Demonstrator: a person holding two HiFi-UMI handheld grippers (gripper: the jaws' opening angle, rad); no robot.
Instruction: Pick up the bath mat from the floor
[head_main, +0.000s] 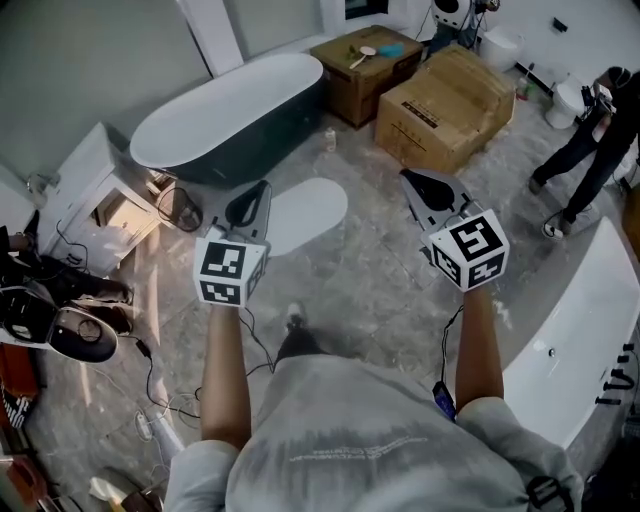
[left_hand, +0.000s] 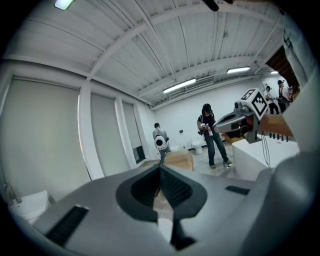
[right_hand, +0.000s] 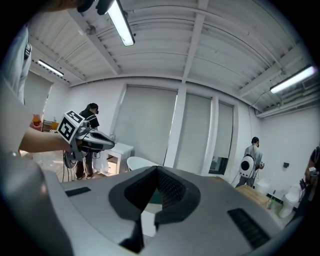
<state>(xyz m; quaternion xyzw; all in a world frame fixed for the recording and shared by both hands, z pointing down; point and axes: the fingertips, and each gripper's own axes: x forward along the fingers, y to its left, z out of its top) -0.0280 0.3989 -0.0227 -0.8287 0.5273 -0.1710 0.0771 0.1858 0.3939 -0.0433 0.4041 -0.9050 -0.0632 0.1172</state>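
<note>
The bath mat (head_main: 303, 213) is a pale oval lying flat on the grey stone floor, just in front of the dark bathtub. Both grippers are held up in the air at about chest height, pointing forward, well above the mat. My left gripper (head_main: 264, 186) overlaps the mat's left edge in the head view; its jaws are shut with nothing between them (left_hand: 160, 168). My right gripper (head_main: 404, 175) hovers to the right of the mat, also shut and empty (right_hand: 156, 170). Each gripper view shows the other gripper off to its side.
A dark freestanding bathtub (head_main: 230, 112) stands behind the mat. Two cardboard boxes (head_main: 447, 105) are at the back right. A white bathtub (head_main: 580, 330) lies at the right, a white cabinet (head_main: 92, 190) at the left. Cables (head_main: 150, 372) trail on the floor. A person (head_main: 590, 140) stands far right.
</note>
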